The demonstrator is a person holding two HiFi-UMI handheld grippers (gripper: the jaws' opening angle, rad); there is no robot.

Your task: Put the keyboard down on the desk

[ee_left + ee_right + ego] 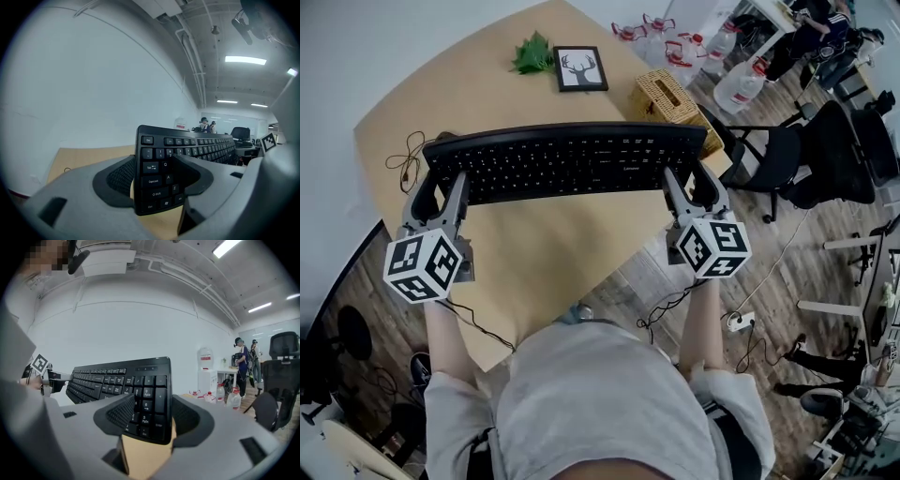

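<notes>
Both kbd (pixel 567 161) ends between fingers (pixel 456 200)

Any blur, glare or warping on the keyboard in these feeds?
Head view: sharp, evenly lit, keyboard bowed by the lens. Left gripper view: strong fisheye, dark corners, key legends readable, no glare. Right gripper view: same warp, keys crisp, mosaic patch top left.

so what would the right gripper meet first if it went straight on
The right gripper is clamped on the keyboard at its right end, so that comes first. Past it, the wicker box lies roughly ahead, though depth is unclear.
</notes>
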